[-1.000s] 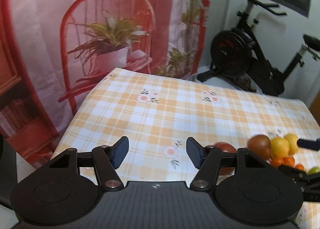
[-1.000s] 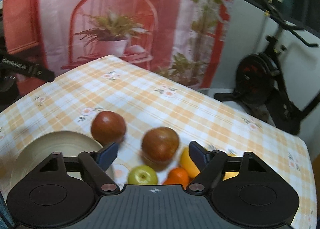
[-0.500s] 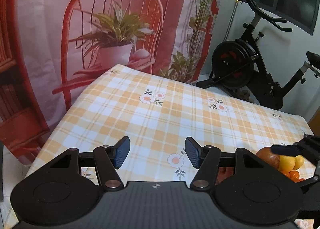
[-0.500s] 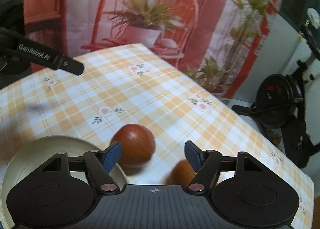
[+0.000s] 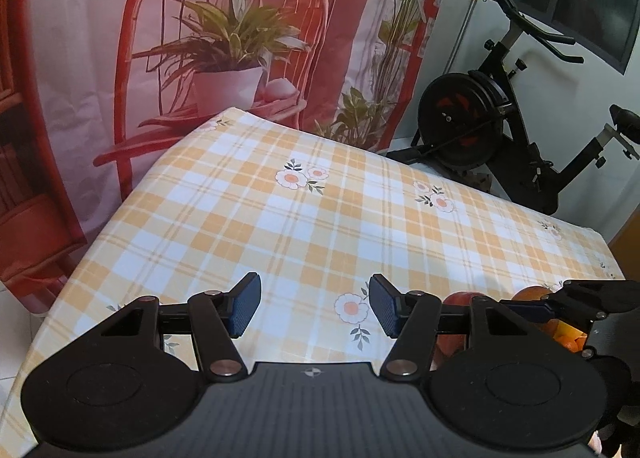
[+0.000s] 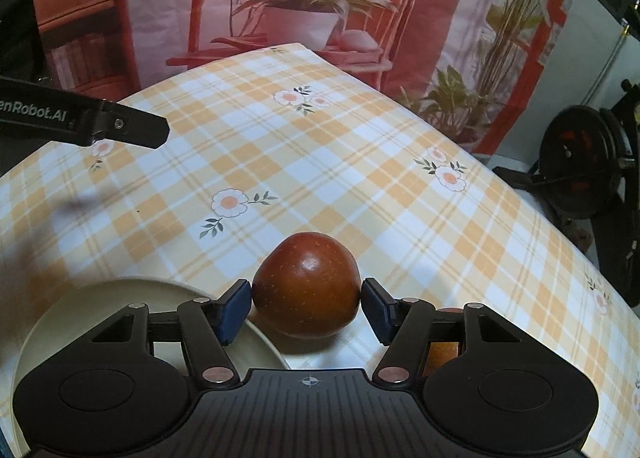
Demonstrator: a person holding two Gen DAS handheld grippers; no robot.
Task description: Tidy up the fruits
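While left gripper gapes empty, right gripper brackets — unclamped — red apple.

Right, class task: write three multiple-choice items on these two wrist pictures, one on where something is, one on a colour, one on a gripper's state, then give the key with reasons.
1. Where is the dark red apple?
A. on the cream plate
B. between the right gripper's fingers, on the tablecloth
C. on the floor

2. What colour are the gripper pads?
A. blue
B. white
C. green

3. What does the left gripper hold?
A. an orange
B. the plate
C. nothing

Key: 1 B, the apple sits beside the cream plate, flanked by both pads. 2 A, the pads show blue in both views. 3 C, its jaws stand apart over bare cloth.
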